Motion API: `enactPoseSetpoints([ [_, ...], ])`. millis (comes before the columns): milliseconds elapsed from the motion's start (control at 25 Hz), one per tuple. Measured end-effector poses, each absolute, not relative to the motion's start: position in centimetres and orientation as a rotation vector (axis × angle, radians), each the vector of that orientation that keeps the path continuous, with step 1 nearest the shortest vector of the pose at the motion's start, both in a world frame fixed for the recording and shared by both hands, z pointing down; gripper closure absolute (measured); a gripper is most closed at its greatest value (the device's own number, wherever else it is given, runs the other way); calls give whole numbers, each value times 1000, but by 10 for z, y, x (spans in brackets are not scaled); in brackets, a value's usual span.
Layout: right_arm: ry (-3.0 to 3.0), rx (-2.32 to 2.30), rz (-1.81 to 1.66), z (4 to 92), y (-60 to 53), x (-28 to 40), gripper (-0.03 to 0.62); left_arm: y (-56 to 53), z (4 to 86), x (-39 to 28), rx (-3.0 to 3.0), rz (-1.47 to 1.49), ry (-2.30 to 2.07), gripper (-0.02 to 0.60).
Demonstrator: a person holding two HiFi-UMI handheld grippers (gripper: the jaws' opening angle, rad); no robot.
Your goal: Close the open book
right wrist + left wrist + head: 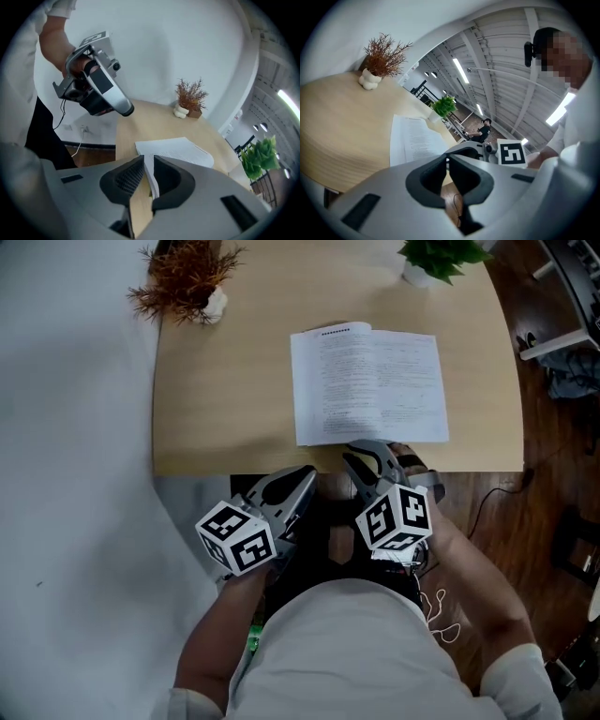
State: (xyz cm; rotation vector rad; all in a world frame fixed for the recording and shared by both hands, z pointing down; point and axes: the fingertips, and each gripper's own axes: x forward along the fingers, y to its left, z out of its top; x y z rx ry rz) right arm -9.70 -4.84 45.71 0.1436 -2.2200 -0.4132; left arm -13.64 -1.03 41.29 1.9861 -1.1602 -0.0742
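Observation:
The open book [368, 385] lies flat on the wooden table [225, 381], its white printed pages up and its near edge close to the table's front. Both grippers hover in front of that edge, close to the person's body. My left gripper [307, 474] is shut with nothing in it, left of the book's near corner. My right gripper [361, 454] points at the book's front edge, jaws together and nothing held. In the left gripper view the book [412, 140] lies ahead of the shut jaws. In the right gripper view the book [178, 150] shows just past the jaw tips [147, 161].
A dried brown plant [187, 277] in a white pot stands at the table's far left corner. A green potted plant [436, 257] stands at the far right. Dark wooden floor, a cable [487, 498] and chair legs lie right of the table. A white wall is on the left.

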Motion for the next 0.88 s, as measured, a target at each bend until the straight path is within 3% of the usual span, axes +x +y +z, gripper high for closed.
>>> enactPoseSetpoints([
  [880, -2015, -80, -562, 511, -44, -136, 551, -18, 451, -152, 1915, -84, -1148, 584],
])
